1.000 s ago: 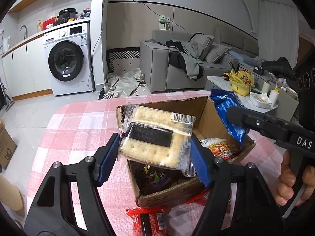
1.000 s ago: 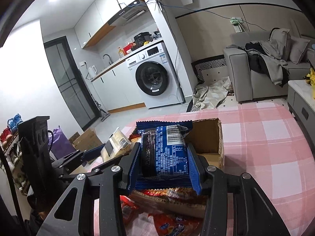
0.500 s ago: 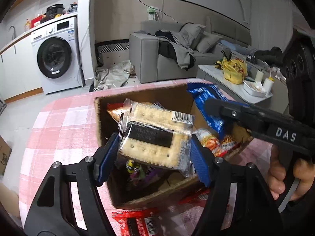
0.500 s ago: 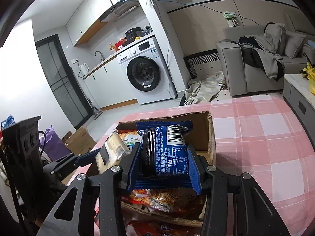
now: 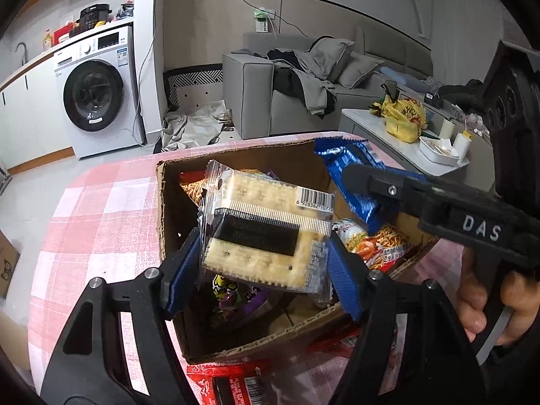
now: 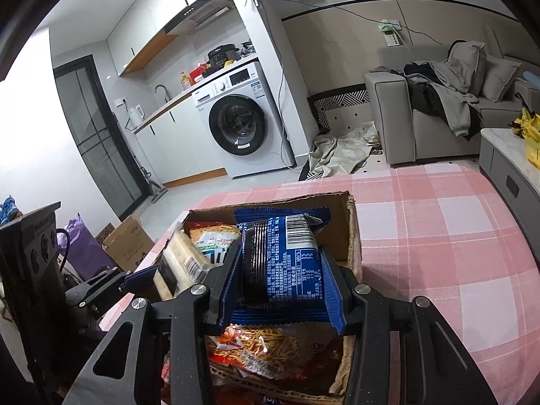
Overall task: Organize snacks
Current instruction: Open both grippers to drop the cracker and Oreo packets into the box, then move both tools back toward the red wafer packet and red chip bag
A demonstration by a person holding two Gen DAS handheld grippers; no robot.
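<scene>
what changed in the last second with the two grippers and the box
Both grippers moved forward over the cardboard box, which now shows more of its inside. The left gripper still clamps the cracker pack; the right gripper still clamps the blue packet. Nothing was released; the box stayed put.

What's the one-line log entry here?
left gripper: shut on cracker pack | right gripper: shut on blue cookie pack | both over cardboard box

A white washing machine (image 6: 244,125) sits under a kitchen counter (image 6: 175,99) with a tap and kettle (image 6: 136,114). Clothes are heaped on a grey sofa (image 5: 270,101) against a beige panelled wall (image 5: 337,17). A dark glass door (image 6: 98,135) stands left. Crumpled cloth (image 6: 341,152) lies on the pale floor, beside a low white table (image 5: 388,128).
</scene>
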